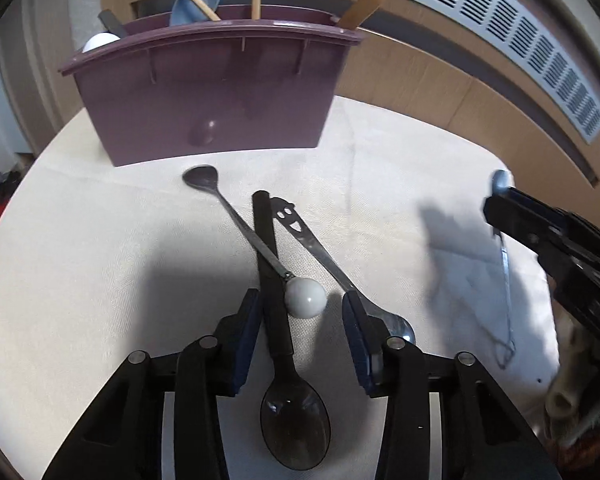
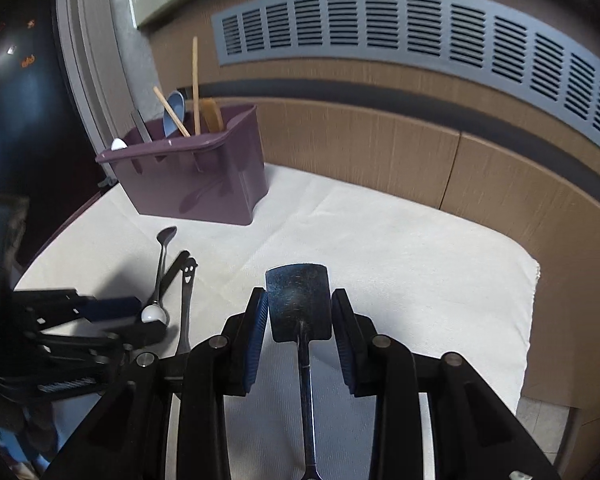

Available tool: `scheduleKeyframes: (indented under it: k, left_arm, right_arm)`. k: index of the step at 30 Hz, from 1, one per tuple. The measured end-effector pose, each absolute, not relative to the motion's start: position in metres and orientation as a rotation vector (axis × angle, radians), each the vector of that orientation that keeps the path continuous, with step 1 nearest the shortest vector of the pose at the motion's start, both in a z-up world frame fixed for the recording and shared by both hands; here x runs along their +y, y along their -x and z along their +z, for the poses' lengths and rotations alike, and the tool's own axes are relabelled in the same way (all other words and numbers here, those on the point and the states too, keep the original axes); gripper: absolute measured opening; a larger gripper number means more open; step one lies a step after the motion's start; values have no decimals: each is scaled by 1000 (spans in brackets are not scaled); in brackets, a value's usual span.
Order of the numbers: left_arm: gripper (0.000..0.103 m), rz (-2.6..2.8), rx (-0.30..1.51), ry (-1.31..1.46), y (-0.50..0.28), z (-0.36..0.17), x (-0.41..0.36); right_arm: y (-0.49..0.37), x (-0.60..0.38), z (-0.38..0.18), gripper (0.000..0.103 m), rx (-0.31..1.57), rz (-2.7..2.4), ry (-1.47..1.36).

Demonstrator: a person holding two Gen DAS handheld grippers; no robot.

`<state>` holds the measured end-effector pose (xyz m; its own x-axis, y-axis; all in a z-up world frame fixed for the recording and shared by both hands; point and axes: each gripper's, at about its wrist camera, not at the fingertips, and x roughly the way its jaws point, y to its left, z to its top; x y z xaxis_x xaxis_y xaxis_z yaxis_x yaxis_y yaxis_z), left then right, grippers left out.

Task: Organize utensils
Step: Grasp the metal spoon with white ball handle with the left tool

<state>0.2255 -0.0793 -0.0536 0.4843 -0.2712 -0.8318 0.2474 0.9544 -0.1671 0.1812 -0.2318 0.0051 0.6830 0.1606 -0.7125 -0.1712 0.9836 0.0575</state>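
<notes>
No writing is legible. On the cream-cloth desk (image 2: 400,248), left tongs (image 1: 300,308) gape around a black plastic spoon (image 1: 278,320); right tongs (image 2: 299,312) gape around a flat steel spatula (image 2: 298,300), gripping nothing.

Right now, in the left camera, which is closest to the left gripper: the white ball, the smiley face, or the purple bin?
1. White ball on the spoon handle, between the left gripper fingers.
2. Smiley-face cutout spoon end, farther ahead.
3. Purple plastic bin, at the back.
</notes>
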Motion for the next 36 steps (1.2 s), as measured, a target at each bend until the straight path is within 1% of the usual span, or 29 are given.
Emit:
scheduleKeyframes:
  k: [3, 7, 9, 10, 17, 21, 22, 23, 24, 30, 36]
  left_arm:
    - [35, -267, 1021, 30, -228, -53, -80]
    - [34, -224, 1018, 11, -229, -50, -85]
    - [28, -241, 996, 8, -227, -46, -83]
    - [23, -251, 983, 6, -226, -43, -81]
    - [23, -297, 751, -47, -194, 11, -41]
    - [23, -318, 685, -33, -182, 36, -15]
    - [23, -322, 673, -32, -179, 41, -11]
    - [23, -328, 662, -30, -176, 46, -6]
    - [23, -335, 657, -19, -174, 51, -1]
    - [23, -421, 705, 130, -176, 62, 22]
    - [23, -449, 682, 196, -176, 68, 33]
  right_arm:
    - [-171, -244, 9, 30, 776, 189, 11]
    - [-165, -244, 9, 30, 763, 192, 15]
    - [-159, -245, 10, 30, 753, 185, 26]
    - [-157, -245, 10, 30, 747, 181, 32]
    - [-152, -244, 22, 30, 718, 181, 42]
    - [-150, -237, 39, 30, 693, 223, 20]
    - [-150, -235, 42, 23, 688, 229, 20]
    - [-150, -232, 45, 5, 685, 233, 20]
    - [-151, -229, 48, 3, 691, 254, 19]
    - [-152, -218, 52, 3, 716, 288, 26]
    - [-162, -242, 32, 5, 836, 267, -91]
